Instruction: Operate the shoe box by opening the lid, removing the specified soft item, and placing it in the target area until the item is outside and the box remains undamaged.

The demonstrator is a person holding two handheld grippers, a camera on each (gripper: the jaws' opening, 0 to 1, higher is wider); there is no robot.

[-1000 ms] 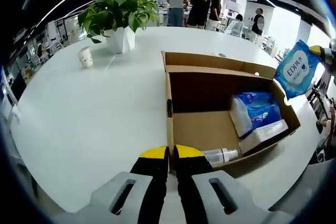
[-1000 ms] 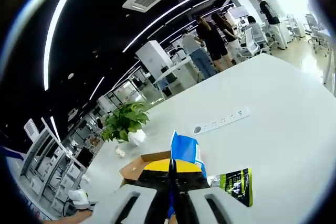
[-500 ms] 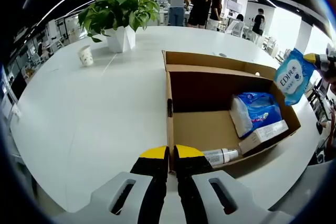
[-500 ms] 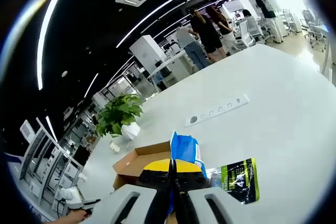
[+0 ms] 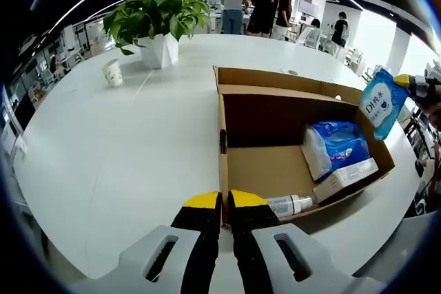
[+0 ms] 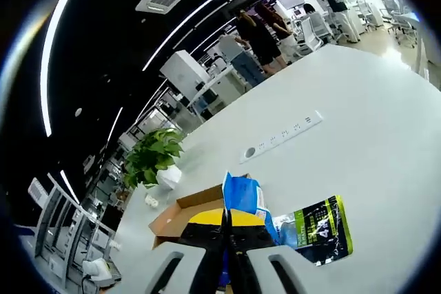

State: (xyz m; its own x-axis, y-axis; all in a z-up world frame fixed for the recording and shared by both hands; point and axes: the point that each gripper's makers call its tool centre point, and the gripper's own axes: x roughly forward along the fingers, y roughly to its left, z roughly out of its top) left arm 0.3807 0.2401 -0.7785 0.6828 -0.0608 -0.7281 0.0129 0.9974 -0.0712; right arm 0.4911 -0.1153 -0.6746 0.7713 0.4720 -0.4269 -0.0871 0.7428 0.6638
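Left tool (image 5: pixel 225 201), yellow-tipped, is pressed together on the near wall of the open corrugated cardboard shoe box (image 5: pixel 289 149) on the smooth white tabletop (image 5: pixel 124 142). Inside the box lie a crinkly blue plastic pack (image 5: pixel 336 146), a flat white carton (image 5: pixel 346 178) and a clear bottle (image 5: pixel 289 205). Right tool (image 6: pixel 227 219) pinches a soft blue wipes pouch (image 6: pixel 242 196), held in the air beyond the box's far corner. A glossy green-and-black packet (image 6: pixel 318 231) lies flat on the tabletop. A leafy potted plant (image 5: pixel 157 18) stands well apart.
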